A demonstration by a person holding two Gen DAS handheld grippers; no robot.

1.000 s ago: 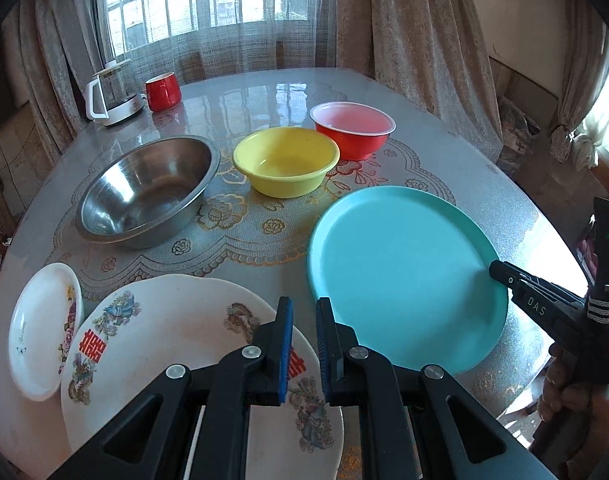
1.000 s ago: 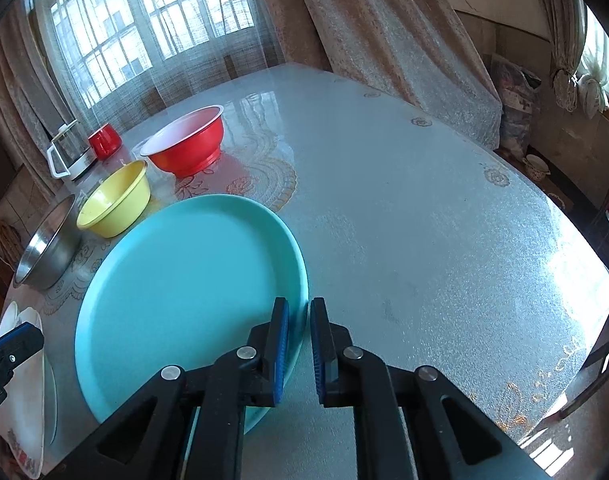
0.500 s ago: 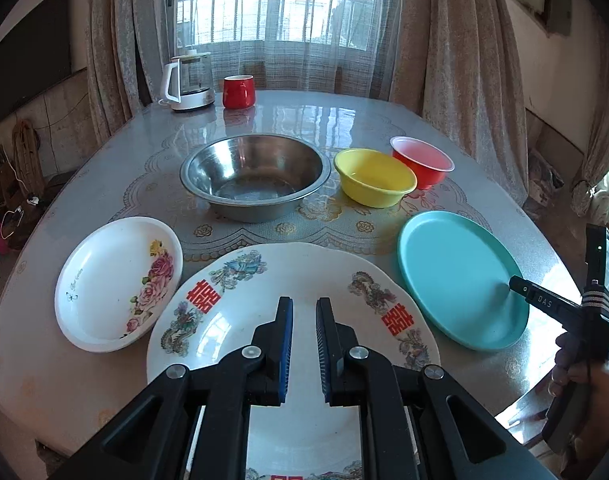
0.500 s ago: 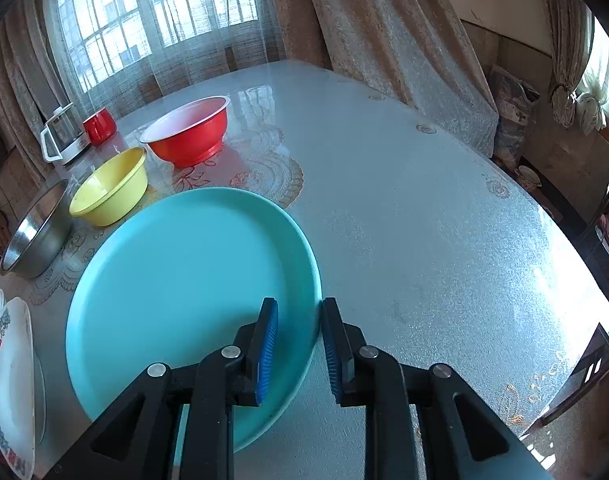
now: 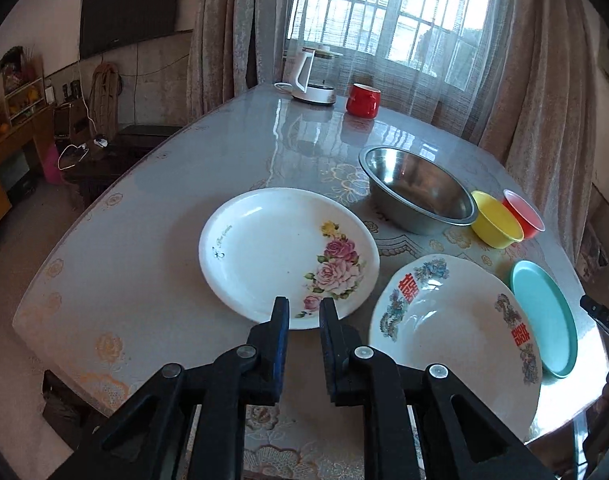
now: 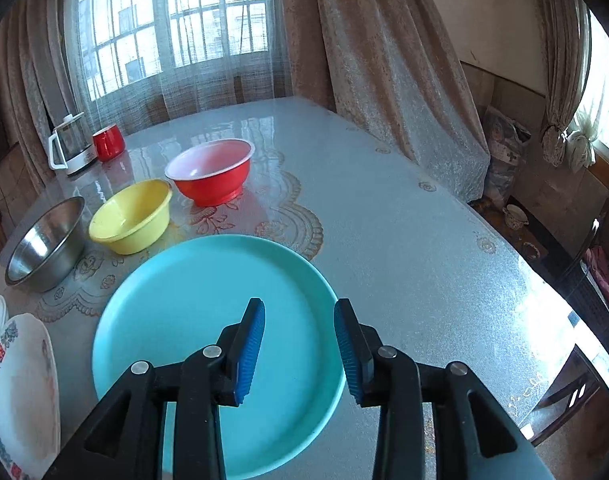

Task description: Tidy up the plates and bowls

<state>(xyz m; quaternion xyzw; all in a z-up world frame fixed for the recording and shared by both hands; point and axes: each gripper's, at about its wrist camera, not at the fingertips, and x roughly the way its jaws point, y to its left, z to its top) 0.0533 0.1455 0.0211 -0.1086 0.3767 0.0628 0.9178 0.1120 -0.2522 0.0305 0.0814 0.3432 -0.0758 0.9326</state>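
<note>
Left gripper [image 5: 303, 312] hovers over the near rim of the rose plate [image 5: 288, 252], its 2 fingers narrowly apart and holding nothing. Right gripper [image 6: 299, 334] is spread wide and empty above the teal plate [image 6: 192, 300]. Just right of the rose plate lies the large patterned plate [image 5: 452, 320], then the teal plate. Beyond the rose plate on the bench [image 5: 152, 216] sit the steel bowl [image 5: 416, 188], yellow bowl [image 5: 496, 220] and red bowl [image 5: 524, 212].

left hand-held gripper [image 5: 304, 314]: narrowly parted | right hand-held gripper [image 6: 299, 330]: wide apart
</note>
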